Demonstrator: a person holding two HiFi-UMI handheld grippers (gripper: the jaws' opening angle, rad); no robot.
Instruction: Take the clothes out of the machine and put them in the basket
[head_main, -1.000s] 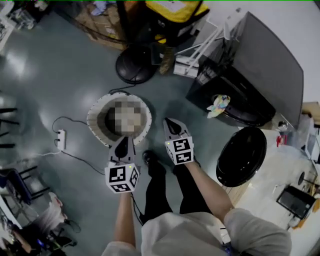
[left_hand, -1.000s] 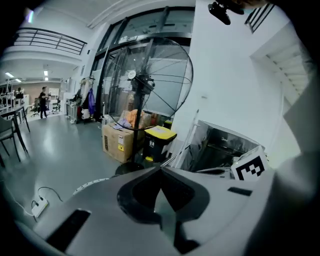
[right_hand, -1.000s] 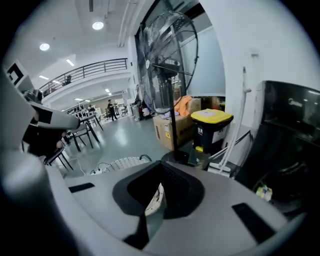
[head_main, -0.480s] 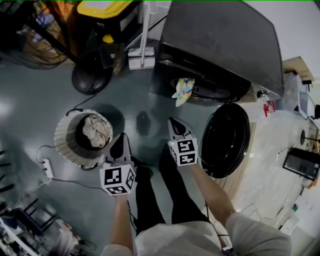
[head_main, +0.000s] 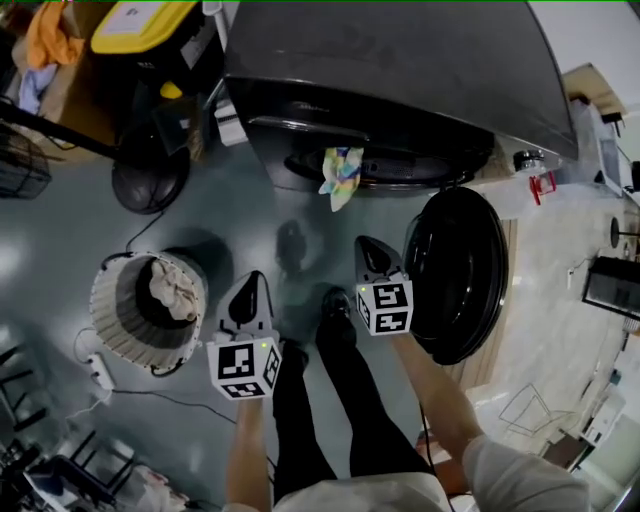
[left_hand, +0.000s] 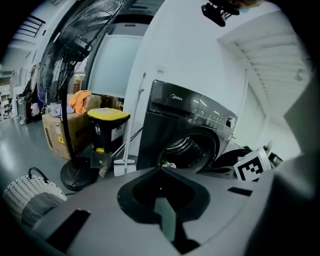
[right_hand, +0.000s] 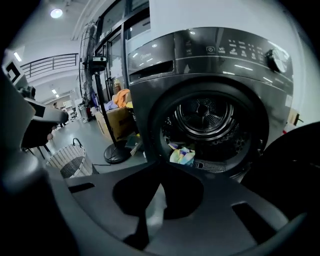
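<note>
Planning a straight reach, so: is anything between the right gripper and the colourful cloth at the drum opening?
Nothing visible does. The door is swung aside, and only open space separates the right gripper from the colourful cloth.

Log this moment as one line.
left gripper: shut, empty | right gripper: shut, empty | colourful cloth: at drum mouth | basket: pale cloth inside

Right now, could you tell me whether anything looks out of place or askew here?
A colourful cloth hangs half out of the machine, draped over the lip of its opening. The door stands wide open. The basket stands upright with a pale cloth inside. Nothing else looks odd.
</note>
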